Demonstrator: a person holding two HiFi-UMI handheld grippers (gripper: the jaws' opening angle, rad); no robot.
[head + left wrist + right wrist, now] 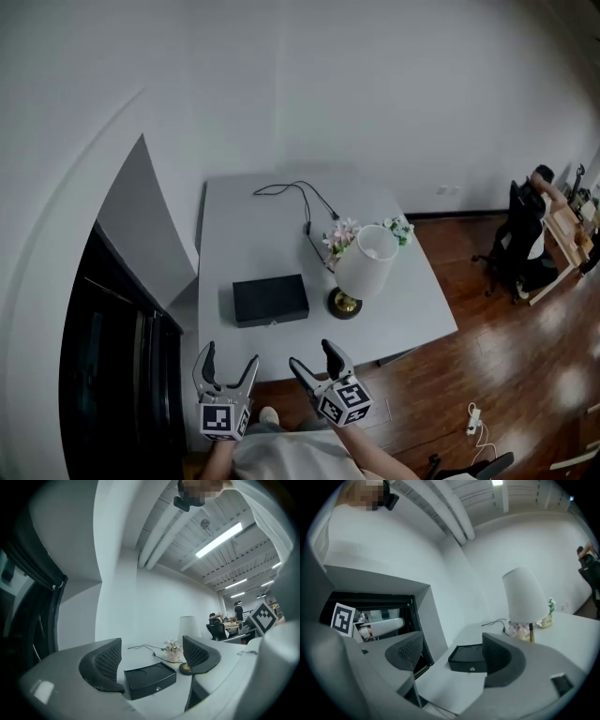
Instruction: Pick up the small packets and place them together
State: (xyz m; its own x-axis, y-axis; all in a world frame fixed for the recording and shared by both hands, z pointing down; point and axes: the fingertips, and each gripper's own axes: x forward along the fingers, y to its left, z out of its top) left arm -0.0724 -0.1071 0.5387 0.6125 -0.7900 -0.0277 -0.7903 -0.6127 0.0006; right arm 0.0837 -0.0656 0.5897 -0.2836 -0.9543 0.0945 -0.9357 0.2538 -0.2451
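The left gripper (230, 356) and right gripper (312, 356) were held with jaws apart and empty, short of the flat black rectangular box (271, 299), which lay ahead between them, long side crosswise; no small packets were seen

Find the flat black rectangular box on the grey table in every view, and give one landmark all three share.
Head view: the flat black rectangular box lies just below and left of the picture's centre.
Left gripper view: the box sits at bottom centre.
Right gripper view: the box sits at lower centre.
Shared landmark: the white-shaded table lamp, right of the box in each.
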